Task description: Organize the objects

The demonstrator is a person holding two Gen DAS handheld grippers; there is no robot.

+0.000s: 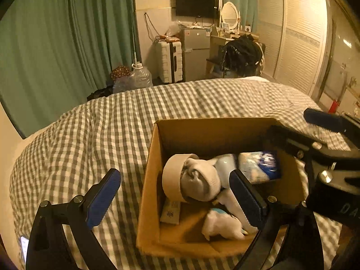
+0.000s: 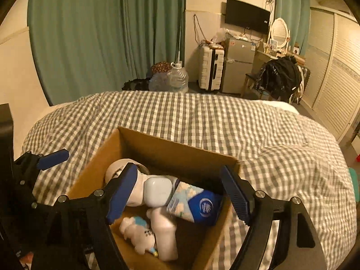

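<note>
Both grippers gape empty over the cardboard box (image 2: 180, 150); the tissue pack (image 2: 195, 204) lies dead centre of the right gripper (image 2: 180, 193), long axis ten-to-four, nearer it than the left gripper (image 1: 177, 198).

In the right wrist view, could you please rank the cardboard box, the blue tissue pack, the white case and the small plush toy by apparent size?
1. cardboard box, clearly largest.
2. blue tissue pack.
3. white case and small plush toy: these look alike, and the toy lies nearer the camera, so I would not rank them.

Both wrist views close, angled down, sharing cardboard box (image 1: 153, 157).
</note>
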